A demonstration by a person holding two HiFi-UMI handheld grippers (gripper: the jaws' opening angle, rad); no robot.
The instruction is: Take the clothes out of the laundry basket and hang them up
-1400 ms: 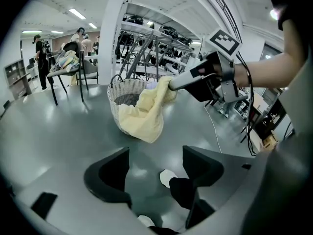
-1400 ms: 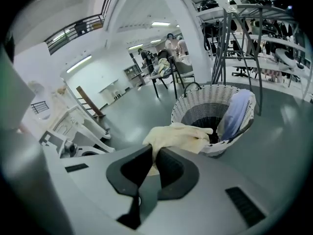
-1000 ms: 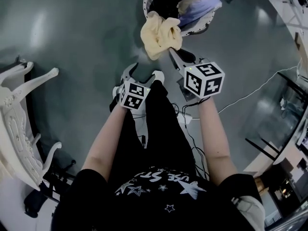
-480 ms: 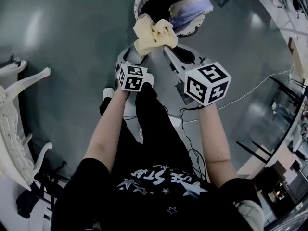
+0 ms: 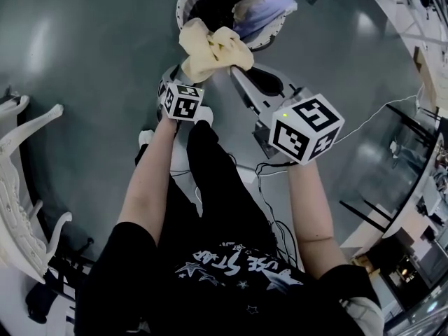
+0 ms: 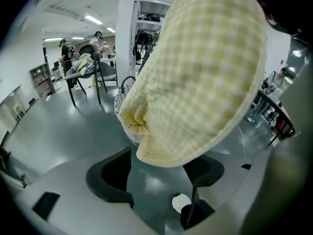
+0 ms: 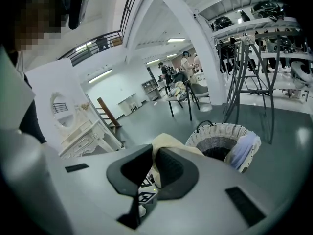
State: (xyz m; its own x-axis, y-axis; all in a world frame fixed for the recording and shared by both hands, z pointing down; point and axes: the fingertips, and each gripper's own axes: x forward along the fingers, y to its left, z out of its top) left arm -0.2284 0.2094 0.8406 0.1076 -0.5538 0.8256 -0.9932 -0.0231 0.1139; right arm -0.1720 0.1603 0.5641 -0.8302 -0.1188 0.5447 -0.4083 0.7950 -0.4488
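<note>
Grey polished floor (image 5: 91, 40) fills the room, and the person (image 5: 210, 285) in a black star-printed top stands on it, both bare forearms reaching forward. Off to their left is a piece of white carved furniture (image 5: 21, 180). Just ahead of the person's feet sits the round white wicker laundry basket (image 7: 208, 137), dark inside. A pale lavender garment (image 5: 260, 14) is draped over the far-right part of its rim.

A yellow checked cloth (image 5: 210, 47) is up out of the basket, bunched in the air over the near rim between the two tools. The right hand-held gripper (image 7: 154, 153) has its black jaws closed on a fold of that cloth, which pokes up between them. The left hand-held gripper (image 6: 157, 173) is right at the cloth's left side with its jaws standing apart. The fabric's lower edge hangs over the gap between them, and the pads do not press on it.
</note>
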